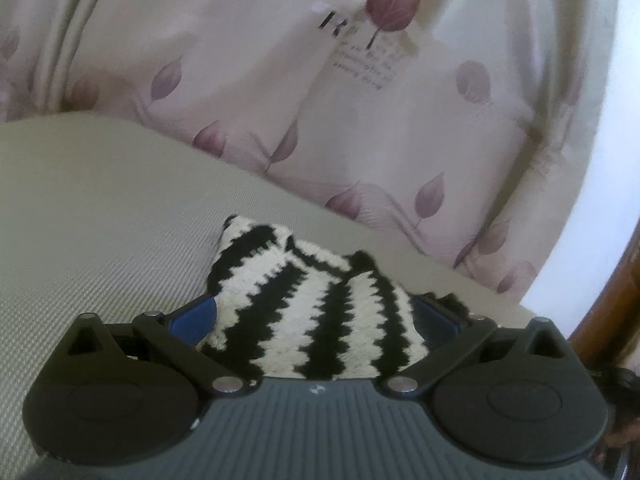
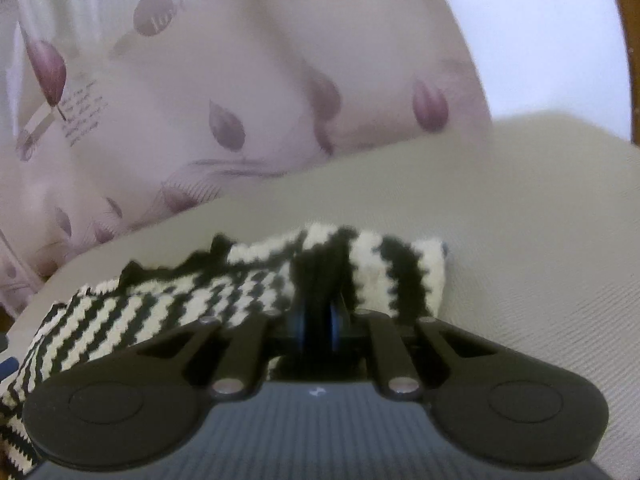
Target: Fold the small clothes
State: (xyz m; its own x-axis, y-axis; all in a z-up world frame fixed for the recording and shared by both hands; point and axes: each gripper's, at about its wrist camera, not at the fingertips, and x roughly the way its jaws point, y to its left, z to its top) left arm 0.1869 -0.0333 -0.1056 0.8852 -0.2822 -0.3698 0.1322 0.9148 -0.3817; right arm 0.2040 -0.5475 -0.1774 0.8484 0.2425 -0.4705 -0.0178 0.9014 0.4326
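Note:
A small knitted garment (image 1: pixel 280 264) with black and cream zigzag stripes lies bunched on a beige woven surface (image 1: pixel 100 208). In the left wrist view my left gripper (image 1: pixel 316 312) stands wide open. The cloth fills the gap between its blue pads (image 1: pixel 196 316), and I see no pinch. In the right wrist view the same garment (image 2: pixel 180 300) stretches from the lower left to the centre. My right gripper (image 2: pixel 318 316) is shut on a dark fold of it, blue pads nearly together. A striped end (image 2: pixel 404 272) sticks out beyond the fingers.
Pink bedding with a purple leaf print (image 1: pixel 360 120) is piled behind the garment and also fills the upper left of the right wrist view (image 2: pixel 200 100). A brown wooden frame (image 1: pixel 600 320) edges the far right. Beige surface (image 2: pixel 520 220) spreads to the right.

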